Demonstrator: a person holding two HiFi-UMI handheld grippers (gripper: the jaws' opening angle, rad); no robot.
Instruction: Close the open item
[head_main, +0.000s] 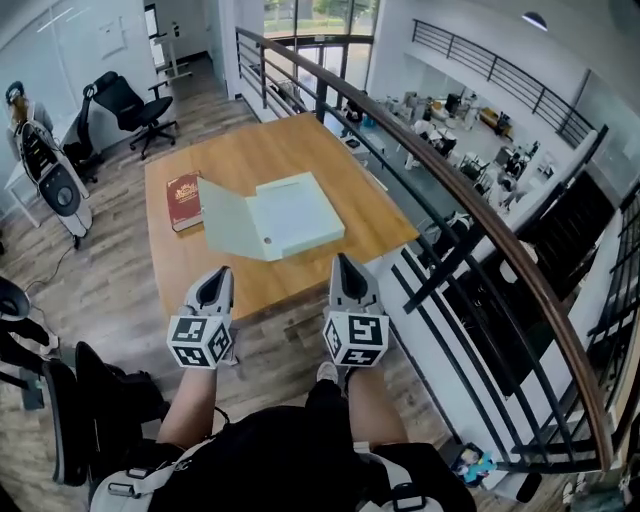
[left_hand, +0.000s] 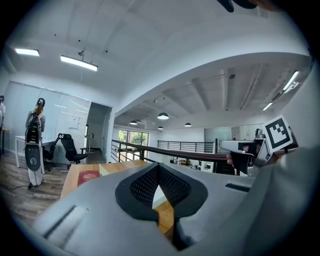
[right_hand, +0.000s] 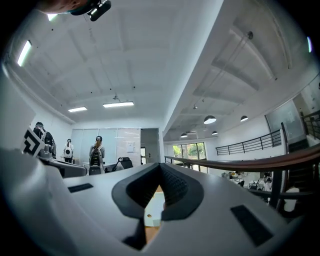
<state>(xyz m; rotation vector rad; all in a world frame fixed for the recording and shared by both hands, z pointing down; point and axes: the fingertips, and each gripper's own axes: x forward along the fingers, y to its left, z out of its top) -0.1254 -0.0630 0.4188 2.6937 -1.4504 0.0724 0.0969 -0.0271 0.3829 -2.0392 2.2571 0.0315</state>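
The open pale green folder (head_main: 275, 215) lies in the middle of the wooden table (head_main: 300, 140), its cover flap turned out toward 9 o'clock. A red book (head_main: 184, 200) lies just beside this flap. I see my left gripper (head_main: 218, 274) at 7 o'clock from the folder and my right gripper (head_main: 343, 264) at 5 o'clock. Both are clenched on nothing and well apart from the folder. A railing (head_main: 430, 170) runs along the table at 3 o'clock.

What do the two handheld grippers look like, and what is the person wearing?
Both the left gripper and right gripper are light grey tapered shells with black textured pads inside the jaws. Each carries a cube of black-and-white square markers at its rear. The person wears black clothing.
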